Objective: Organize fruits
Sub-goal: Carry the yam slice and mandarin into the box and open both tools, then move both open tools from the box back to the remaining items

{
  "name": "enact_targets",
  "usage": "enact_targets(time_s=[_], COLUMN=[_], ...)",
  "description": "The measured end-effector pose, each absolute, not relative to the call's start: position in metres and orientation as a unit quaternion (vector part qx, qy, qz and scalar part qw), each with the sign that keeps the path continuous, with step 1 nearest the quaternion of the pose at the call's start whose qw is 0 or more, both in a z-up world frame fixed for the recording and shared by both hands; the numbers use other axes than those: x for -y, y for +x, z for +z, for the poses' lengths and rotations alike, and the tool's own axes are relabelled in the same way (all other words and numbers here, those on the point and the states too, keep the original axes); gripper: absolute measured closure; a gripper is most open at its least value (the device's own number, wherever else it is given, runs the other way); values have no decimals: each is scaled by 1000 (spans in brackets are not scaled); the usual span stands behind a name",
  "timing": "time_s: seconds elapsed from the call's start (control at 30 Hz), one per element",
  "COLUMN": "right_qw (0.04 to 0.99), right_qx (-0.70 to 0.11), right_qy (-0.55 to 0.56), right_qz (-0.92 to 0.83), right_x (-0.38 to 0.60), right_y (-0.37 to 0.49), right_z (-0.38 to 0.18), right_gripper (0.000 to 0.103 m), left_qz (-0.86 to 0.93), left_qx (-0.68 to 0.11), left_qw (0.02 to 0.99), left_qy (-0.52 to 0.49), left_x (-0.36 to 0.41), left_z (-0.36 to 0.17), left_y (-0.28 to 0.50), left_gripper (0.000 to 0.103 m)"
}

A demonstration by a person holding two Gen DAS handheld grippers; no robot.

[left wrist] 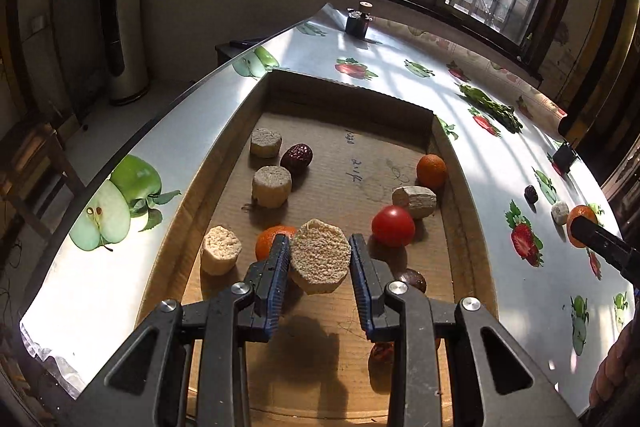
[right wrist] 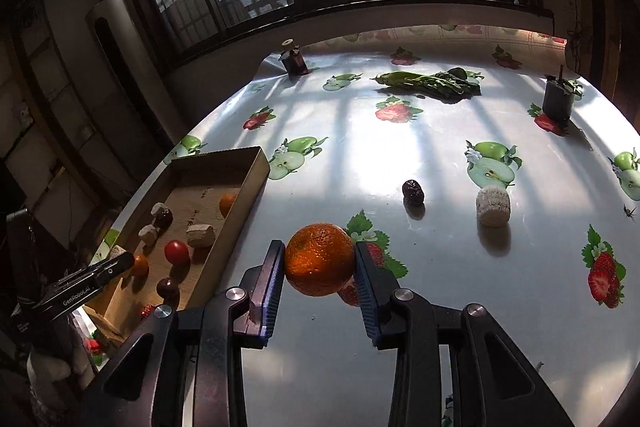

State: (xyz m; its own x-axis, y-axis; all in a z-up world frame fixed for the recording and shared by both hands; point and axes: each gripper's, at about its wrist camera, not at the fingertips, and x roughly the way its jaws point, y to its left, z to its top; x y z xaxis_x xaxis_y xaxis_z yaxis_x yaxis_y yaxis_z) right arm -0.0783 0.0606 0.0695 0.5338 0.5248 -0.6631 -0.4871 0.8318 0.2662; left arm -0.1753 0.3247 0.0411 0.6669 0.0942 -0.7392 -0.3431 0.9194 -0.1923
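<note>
oranges 3 | tomato 1 | beige chunks 6 — dark dates 3

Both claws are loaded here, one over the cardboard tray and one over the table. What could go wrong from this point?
1. The left claw holds a beige chunk above the crowded tray; dropped, it may knock the orange or tomato.
2. The right claw grips a round mandarin at its sides; it could slip and roll across the glossy tablecloth.
3. Carrying it trayward, the claws could collide.
</note>
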Motion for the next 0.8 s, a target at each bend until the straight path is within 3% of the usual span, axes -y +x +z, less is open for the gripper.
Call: enact_targets(time_s=[0.43,0.63,0.7,0.77,0.8], right_qw=[831,835,837,840,840], right_qx=[-412,-408,-406,-400,-398], right_qy=[-61,-78,-69,-60,-56], right_qz=[368,362,361,362,363], right_x=[-178,-189,-188,-185,-183], right_y=[-108,-110,-110,-111,-111], right_z=[36,30,32,34,36], right_gripper=[65,65,62,49,48], left_qz=[140,144,146,150,151], left_qx=[-382,-369,-362,-355,-352], left_qw=[901,900,902,904,905], left_qy=[-148,-179,-184,-183,-184], left_x=[-338,-351,-353,-353,-353], left_z=[40,47,52,57,60], left_y=[-184,-189,-193,-197,-199], left_gripper=[73,64,59,54,53])
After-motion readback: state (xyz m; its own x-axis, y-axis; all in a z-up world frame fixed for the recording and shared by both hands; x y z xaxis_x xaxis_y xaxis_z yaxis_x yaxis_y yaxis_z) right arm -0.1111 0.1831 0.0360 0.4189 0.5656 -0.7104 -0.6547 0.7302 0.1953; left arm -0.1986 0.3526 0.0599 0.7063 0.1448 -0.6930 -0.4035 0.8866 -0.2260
